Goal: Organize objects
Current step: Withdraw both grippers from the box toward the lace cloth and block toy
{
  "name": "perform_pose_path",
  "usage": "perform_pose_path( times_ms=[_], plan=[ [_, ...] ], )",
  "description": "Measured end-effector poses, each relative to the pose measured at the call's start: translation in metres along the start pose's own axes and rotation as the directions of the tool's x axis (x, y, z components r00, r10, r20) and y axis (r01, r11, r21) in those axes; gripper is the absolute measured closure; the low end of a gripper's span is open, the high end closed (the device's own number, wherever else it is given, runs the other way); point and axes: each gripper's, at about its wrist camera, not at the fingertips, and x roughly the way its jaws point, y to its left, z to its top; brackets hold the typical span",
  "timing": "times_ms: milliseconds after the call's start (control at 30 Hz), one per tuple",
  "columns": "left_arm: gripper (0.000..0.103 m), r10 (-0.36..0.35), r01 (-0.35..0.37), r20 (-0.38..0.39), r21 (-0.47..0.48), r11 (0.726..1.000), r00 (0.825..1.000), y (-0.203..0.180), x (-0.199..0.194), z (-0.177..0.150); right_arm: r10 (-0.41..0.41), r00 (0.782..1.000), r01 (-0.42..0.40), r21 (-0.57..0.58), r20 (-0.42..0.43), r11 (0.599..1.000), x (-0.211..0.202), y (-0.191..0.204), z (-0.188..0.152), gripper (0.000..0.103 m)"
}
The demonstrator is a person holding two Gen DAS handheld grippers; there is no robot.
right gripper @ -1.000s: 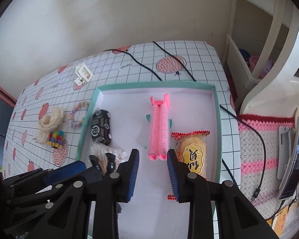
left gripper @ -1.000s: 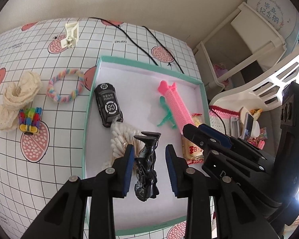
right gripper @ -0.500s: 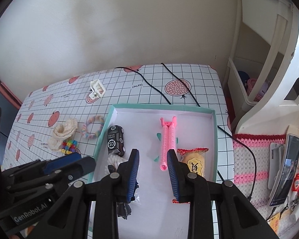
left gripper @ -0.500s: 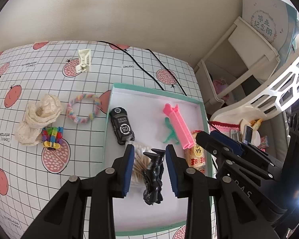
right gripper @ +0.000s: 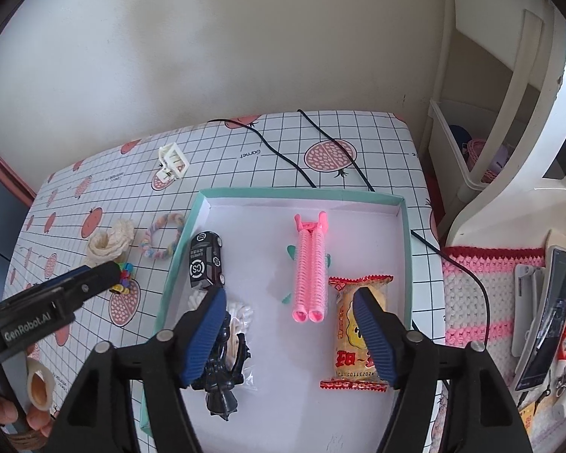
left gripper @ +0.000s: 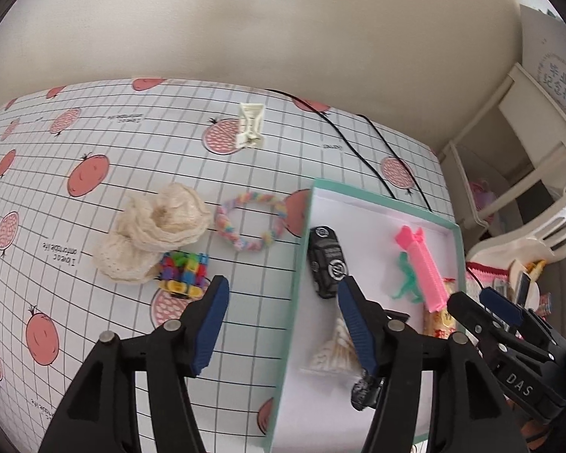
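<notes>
Even daylight, bright but soft — no hard glare on the counter (left gripper: 139, 196). Left wrist view smeared: grid lines and the black toy car (left gripper: 326, 262) in the tray (left gripper: 296, 294) blur. Right wrist view sharp; pink hair roller (right gripper: 311, 271) throws a faint shadow toward 9 o'clock. Fisheye bends grid lines strongly — dark vignette at all corners. Wall pale, slightly washed out at 12 o'clock.

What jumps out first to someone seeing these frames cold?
The shallow mint-rimmed white tray on the grid-and-fruit tablecloth: inside lie a pink ridged hair roller clip mid-tray, a black toy car by its left wall, and a yellow snack packet on the right. Left of the tray sit a pastel braided hair ring and a cream crocheted scrunchie.
</notes>
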Motion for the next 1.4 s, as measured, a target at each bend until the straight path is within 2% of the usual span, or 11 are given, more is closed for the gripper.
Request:
perform_pose_path(
  times_ms=[67, 167, 267, 367, 567, 1100, 1400],
  plan=[
    [0.027, 0.018, -0.018, 0.012, -0.011, 1.0, 1.0, 0.006, 0.0, 0.001, -0.002, 1.0, 0.002, -0.001, -0.004, 1.0, 0.002, 0.0, -0.001, 0.021],
    [0.024, 0.029, -0.028, 0.013, -0.017, 0.999, 1.0, 0.011, 0.002, 0.001, -0.007, 1.0, 0.007, -0.007, -0.003, 1.0, 0.003, 0.001, -0.001, 0.014],
    [0.013, 0.033, -0.032, 0.015, -0.029, 0.999, 0.999, 0.015, 0.003, 0.0, -0.005, 1.0, 0.005, -0.008, 0.005, 1.0, 0.003, 0.002, -0.002, 0.005],
    [0.01, 0.045, -0.044, 0.024, -0.038, 0.998, 0.999, 0.017, 0.003, 0.0, -0.005, 1.0, 0.006, -0.012, 0.017, 1.0, 0.002, 0.002, -0.001, 0.0],
    [0.003, 0.047, -0.043, 0.05, -0.069, 0.997, 0.998, 0.024, 0.001, 0.002, -0.013, 1.0, 0.013, 0.0, 0.02, 1.0, 0.004, -0.001, 0.0, 0.0],
    [0.003, 0.061, -0.058, 0.041, -0.075, 0.996, 0.997, 0.036, 0.001, 0.003, -0.016, 1.0, 0.016, 0.005, 0.006, 1.0, 0.011, 0.001, 0.0, 0.0],
    [0.003, 0.054, -0.047, 0.099, -0.067, 0.997, 0.994, 0.064, -0.015, 0.017, 0.014, 0.998, -0.016, 0.032, 0.067, 0.999, 0.003, 0.019, 0.011, 0.0]
  ],
)
